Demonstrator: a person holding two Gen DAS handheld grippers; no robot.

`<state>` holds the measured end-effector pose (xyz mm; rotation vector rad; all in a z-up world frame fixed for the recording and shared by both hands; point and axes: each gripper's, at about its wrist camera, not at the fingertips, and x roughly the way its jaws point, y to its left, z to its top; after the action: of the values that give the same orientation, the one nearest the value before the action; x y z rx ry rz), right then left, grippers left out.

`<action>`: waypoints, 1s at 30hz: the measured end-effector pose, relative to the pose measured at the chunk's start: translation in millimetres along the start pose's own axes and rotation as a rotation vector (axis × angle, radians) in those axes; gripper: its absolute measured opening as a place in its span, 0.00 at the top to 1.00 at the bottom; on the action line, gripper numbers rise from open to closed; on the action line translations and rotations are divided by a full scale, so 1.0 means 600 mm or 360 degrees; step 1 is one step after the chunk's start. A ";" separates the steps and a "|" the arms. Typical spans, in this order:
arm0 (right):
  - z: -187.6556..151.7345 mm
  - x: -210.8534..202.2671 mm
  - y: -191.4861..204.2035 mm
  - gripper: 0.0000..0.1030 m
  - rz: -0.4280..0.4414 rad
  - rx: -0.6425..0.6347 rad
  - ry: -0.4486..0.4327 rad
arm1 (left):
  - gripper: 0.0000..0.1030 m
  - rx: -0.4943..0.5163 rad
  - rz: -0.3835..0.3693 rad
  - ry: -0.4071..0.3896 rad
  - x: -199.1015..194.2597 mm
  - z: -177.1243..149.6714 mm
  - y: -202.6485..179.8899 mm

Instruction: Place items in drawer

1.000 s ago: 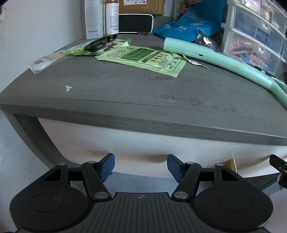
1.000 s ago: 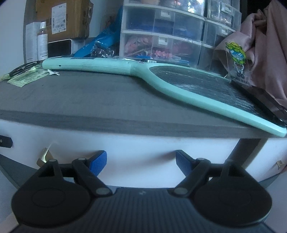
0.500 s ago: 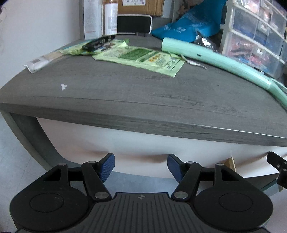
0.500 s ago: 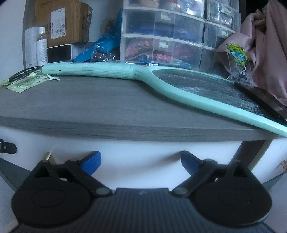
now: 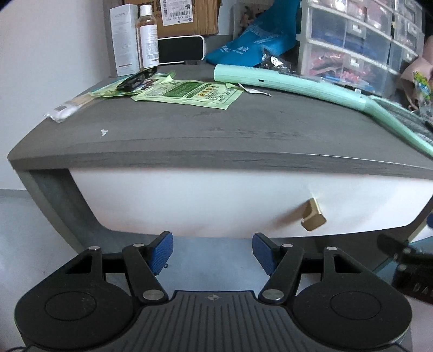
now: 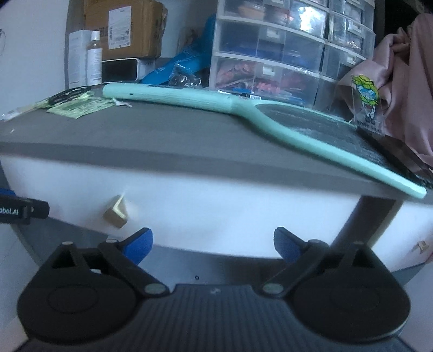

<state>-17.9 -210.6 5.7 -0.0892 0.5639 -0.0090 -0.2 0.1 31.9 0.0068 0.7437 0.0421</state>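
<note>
A white drawer front (image 5: 216,200) (image 6: 216,205) sits shut under the grey tabletop (image 5: 205,130), with a small brass knob (image 5: 313,218) (image 6: 116,212). On top lie a mint-green electric swatter (image 5: 292,84) (image 6: 243,108), green sachets (image 5: 189,93) (image 6: 78,107) and black glasses (image 5: 136,78). My left gripper (image 5: 212,253) is open and empty, in front of the drawer, left of the knob. My right gripper (image 6: 212,245) is open and empty, right of the knob.
At the back stand a cardboard box (image 5: 189,13), a white carton and bottle (image 5: 147,35), a blue bag (image 5: 251,46) and clear plastic drawer units (image 6: 284,54). Pink cloth (image 6: 406,81) hangs at the right. A wrapped white packet (image 5: 67,108) lies near the left edge.
Both grippers have drawn back and dropped lower, so the drawer front and its brass knob now show fully. The right gripper's fingers have spread wider.
</note>
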 end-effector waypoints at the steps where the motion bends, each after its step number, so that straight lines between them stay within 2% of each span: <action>1: -0.003 -0.005 0.002 0.01 0.0000 -0.0001 0.0009 | 0.35 -0.0009 0.0008 -0.0004 -0.004 -0.003 0.002; 5: -0.016 -0.022 0.009 0.00 -0.0008 0.0000 0.0036 | 0.35 -0.0015 0.0050 -0.0030 -0.022 -0.011 0.007; 11: -0.023 -0.039 0.006 0.00 -0.0040 0.0020 0.0043 | 0.35 -0.0016 0.0025 -0.0071 -0.044 -0.017 0.007; 30: -0.023 -0.060 0.006 0.00 -0.0054 0.0018 0.0012 | 0.35 0.0009 0.0023 -0.0060 -0.058 -0.024 -0.003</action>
<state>-55.6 -206.9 13.1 -0.0877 0.5700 -0.0455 -35.4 -3.5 45.1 0.0184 0.7063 0.0531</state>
